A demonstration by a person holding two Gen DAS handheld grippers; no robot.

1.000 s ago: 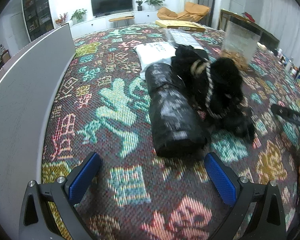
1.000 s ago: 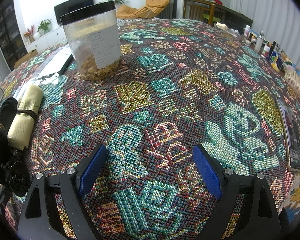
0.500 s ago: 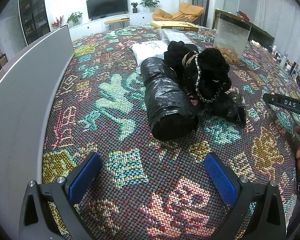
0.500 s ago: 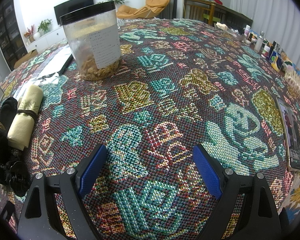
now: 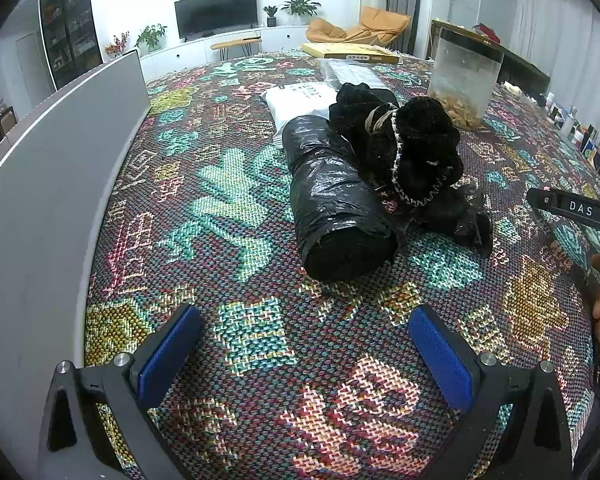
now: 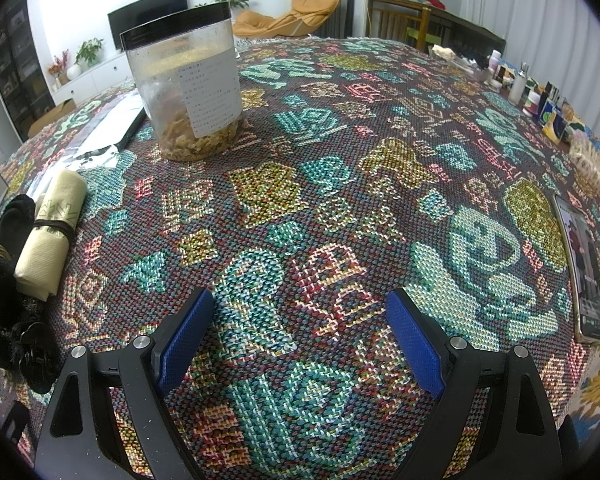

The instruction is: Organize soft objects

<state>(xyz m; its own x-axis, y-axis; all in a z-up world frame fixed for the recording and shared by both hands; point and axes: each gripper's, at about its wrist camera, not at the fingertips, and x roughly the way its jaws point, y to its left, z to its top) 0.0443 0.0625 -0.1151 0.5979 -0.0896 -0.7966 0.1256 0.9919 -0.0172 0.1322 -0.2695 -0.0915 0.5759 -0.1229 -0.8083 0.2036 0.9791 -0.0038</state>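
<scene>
Black plastic-wrapped roll (image 5: 338, 196) lies mid-counter (image 5: 236, 344), long axis running away from the left hand-held gripper (image 5: 304, 350), flat end facing it. Black fuzzy bundle (image 5: 412, 148) touches its right side. Beige roll (image 6: 52, 232) points toward jar (image 6: 188, 92); jar label unreadable. "DAS" on right hand-held gripper (image 6: 300, 336). Both jaws apart, empty.

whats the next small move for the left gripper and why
Probably ease the left hand-held gripper forward toward the black plastic-wrapped roll. Its jaws are open and empty, and the roll lies straight ahead on the patterned cloth, its near end facing them.
</scene>
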